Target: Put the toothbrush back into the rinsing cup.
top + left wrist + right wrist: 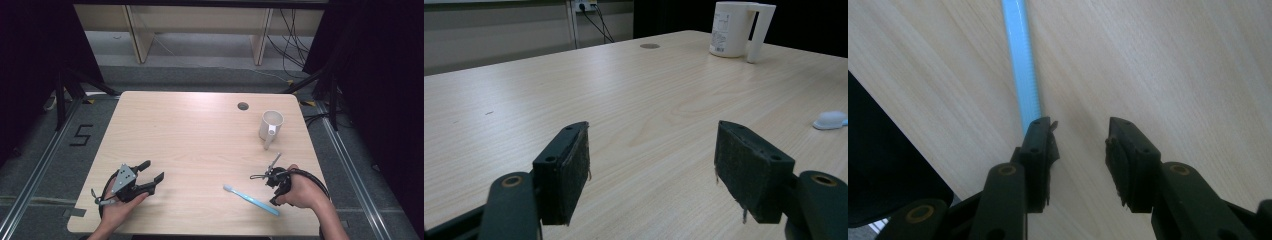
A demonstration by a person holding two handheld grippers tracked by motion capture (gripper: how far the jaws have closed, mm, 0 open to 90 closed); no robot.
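Nearest you, at the worktop's near edge, your two hands hold the grippers. The worktop (200, 135) itself is pale wood grain with a small round cable hole (243, 106) near its far edge.

Your left gripper (150, 176) rests by the near left corner, its jaws wide apart with nothing between them, aimed across the wood toward the far right.

Your right gripper (1080, 145) sits by the near right corner, pointing down at the wood. Its jaws stand partly apart and grip nothing; the toothbrush handle runs just outside one of them, passing under its tip.

A white mug (271, 125) stands upright near the far right corner, handle toward the near edge.

The toothbrush (251, 200) lies flat close to the near edge, right of centre: a slim light-blue handle with a white head. Its long axis runs diagonally, head pointing left and slightly away from you, handle end toward the near right corner beside your right hand (305, 192).
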